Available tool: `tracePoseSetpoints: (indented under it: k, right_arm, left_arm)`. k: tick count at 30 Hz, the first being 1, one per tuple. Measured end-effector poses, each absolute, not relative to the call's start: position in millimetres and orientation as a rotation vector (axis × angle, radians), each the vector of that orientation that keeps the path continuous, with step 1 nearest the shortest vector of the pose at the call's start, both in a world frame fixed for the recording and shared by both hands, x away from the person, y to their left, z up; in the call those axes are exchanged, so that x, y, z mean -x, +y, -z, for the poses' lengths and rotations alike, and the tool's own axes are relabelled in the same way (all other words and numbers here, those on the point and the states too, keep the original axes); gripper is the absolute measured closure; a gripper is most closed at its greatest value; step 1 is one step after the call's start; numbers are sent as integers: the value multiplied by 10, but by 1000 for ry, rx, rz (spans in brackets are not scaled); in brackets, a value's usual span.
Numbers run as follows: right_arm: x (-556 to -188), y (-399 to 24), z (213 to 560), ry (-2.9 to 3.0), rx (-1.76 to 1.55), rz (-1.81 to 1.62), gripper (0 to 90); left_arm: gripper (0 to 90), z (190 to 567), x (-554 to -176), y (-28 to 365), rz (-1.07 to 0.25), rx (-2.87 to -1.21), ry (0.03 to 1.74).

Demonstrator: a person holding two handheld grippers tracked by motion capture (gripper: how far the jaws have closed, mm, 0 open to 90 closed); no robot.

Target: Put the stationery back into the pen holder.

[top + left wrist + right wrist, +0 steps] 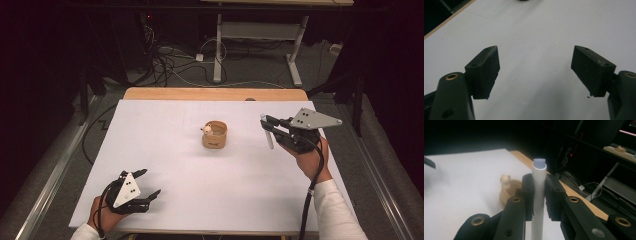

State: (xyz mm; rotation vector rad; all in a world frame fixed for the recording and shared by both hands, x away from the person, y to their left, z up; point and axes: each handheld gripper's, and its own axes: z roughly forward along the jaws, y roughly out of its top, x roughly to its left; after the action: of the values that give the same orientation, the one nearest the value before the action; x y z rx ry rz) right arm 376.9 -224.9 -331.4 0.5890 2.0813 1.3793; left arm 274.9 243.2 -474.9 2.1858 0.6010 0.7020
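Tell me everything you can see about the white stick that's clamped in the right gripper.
The slim white cylindrical stick looks like smooth plastic, with a pale bluish-grey flat tip at its top end in the right gripper view. The right gripper is shut on it, a black pad on each side at mid-length. In the high view the stick hangs above the white table sheet, tilted slightly, its lower end pointing down, right of the small round wooden cup. Nothing else touches it.

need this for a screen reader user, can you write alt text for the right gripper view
The right tool is shut on a white pen-like stick that stands between its two black jaws. Behind it to the left, a small wooden cup with a little animal figure on its rim sits on the white table, with a dark room beyond.
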Motion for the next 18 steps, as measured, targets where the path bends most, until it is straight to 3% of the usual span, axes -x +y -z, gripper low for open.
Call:
tracePoseSetpoints:
  k: [18]
  right_arm:
    - [-3969,-1883,3291,1929,-666,-1511,787]
  left_arm:
    - [223,4748,-2752,2448,-700,-2178,600]
